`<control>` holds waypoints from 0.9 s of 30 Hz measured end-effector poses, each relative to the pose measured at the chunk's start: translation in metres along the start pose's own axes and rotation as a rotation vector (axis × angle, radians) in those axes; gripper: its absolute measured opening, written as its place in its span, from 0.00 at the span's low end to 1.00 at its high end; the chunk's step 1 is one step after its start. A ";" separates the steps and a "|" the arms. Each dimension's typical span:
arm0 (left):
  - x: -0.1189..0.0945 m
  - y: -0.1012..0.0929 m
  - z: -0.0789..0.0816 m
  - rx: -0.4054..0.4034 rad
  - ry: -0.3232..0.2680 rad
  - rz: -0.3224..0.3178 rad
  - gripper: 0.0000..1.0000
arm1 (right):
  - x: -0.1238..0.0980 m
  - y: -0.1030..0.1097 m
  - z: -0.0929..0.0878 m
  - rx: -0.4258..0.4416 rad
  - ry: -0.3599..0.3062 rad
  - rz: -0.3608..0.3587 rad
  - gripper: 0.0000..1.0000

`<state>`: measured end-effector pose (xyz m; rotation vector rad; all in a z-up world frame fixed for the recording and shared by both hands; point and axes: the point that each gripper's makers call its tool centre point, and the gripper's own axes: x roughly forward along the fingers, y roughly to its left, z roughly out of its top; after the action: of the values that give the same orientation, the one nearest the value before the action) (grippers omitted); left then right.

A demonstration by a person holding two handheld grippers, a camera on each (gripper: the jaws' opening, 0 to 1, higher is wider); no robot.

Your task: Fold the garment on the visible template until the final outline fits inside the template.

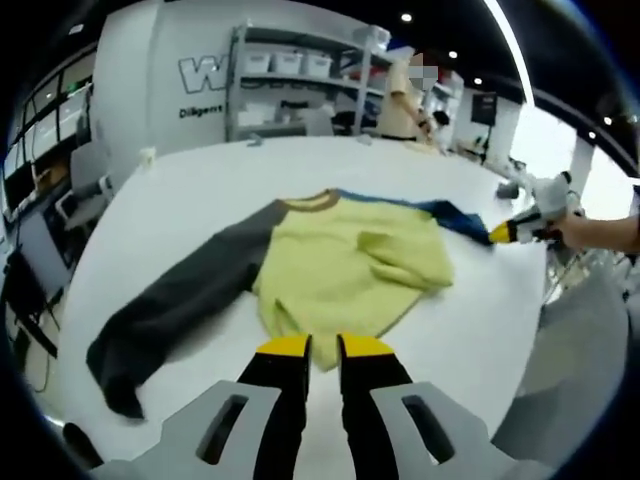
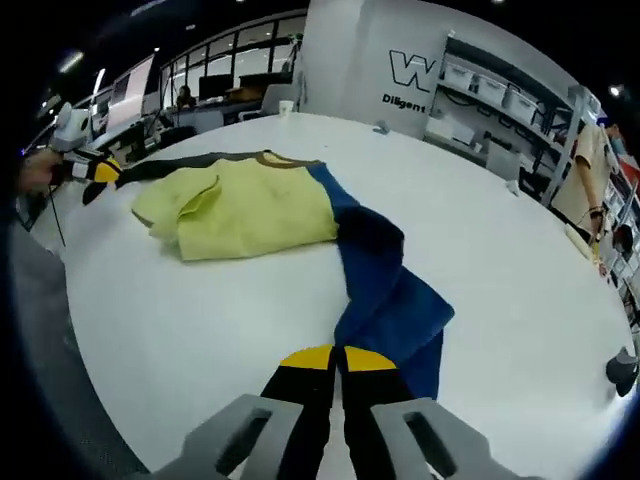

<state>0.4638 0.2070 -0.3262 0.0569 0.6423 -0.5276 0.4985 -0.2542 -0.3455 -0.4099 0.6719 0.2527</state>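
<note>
Shirt (image 1: 345,265) flat on white table (image 1: 180,200), both sleeves out.
Left gripper (image 1: 324,349) pinches the yellow hem; right gripper (image 2: 337,359) clamps the blue sleeve (image 2: 385,290) end.

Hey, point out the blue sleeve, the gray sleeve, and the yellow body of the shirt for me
blue sleeve (image 2: 385,290), right gripper view, on its wide middle fold.
gray sleeve (image 1: 170,305), left gripper view, midway along its length.
yellow body (image 1: 335,265), left gripper view, on the flat chest area.
</note>
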 end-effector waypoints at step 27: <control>-0.056 -0.065 -0.004 0.233 -0.082 -0.232 0.76 | 0.020 -0.030 -0.025 0.084 0.120 0.179 0.19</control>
<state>0.3923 0.1769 -0.2890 0.1811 0.5076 -0.8242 0.5101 -0.2906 -0.3675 -0.2861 0.8356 0.3704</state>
